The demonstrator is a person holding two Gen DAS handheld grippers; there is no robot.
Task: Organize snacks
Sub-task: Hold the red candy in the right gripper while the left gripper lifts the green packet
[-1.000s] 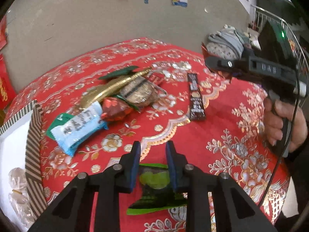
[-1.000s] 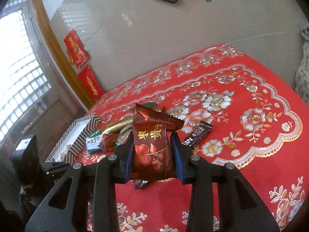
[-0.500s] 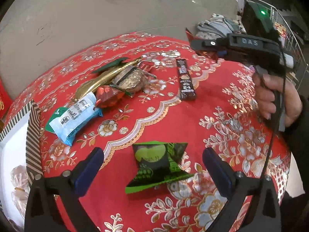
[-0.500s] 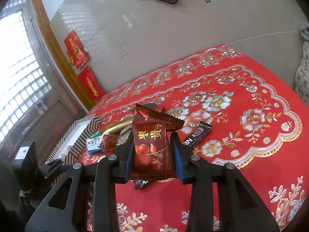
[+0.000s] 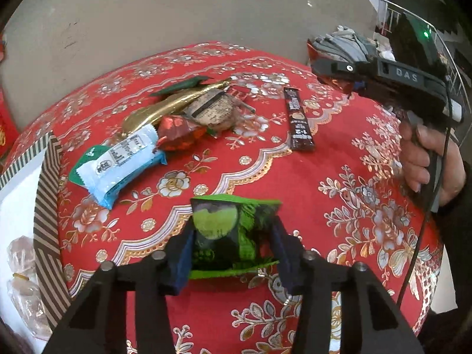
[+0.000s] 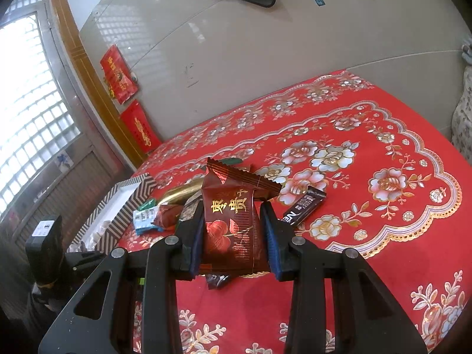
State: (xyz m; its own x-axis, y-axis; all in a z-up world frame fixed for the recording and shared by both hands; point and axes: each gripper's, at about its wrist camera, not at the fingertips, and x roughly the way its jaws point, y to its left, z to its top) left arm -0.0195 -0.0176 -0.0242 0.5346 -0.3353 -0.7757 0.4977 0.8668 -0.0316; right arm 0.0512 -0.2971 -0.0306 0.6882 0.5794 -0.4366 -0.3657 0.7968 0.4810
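Now the left gripper (image 5: 231,244) has its jaws just closing around the green snack packet (image 5: 233,230), after being spread wide over it half a second ago and nearly shut a second ago. The blue pads (image 5: 184,262) flank both sides of the packet and look to be touching its edges; the wrapper bulges up between them, so this reads as a fresh pinch, though how firm is unclear. The packet sits on the red floral tablecloth (image 5: 339,153), near the front edge, apart from the other snacks.

The right gripper (image 6: 233,233) is unchanged across the second: jaws part-closed and pinching a dark red jujube packet (image 6: 233,224) upright, held off the cloth. The person's hand (image 5: 424,159) on that tool shows at the right of the left wrist view.

Left on the cloth: white-and-blue wafer packet (image 5: 118,165), small red foil candy (image 5: 177,131), gold wrapper (image 5: 171,106), brownish biscuit packet (image 5: 212,110), dark chocolate bar (image 5: 299,121). Striped box (image 5: 47,194) stands at the table's left edge with some clear-wrapped pieces already inside.

Judgement: the regrasp means the green packet is likely about to be lifted and carried to the striped box. Both tools are loaded; most snacks are still unsorted, so the task is early. Risk: the crinkly wrapper slipping from an edge grip.
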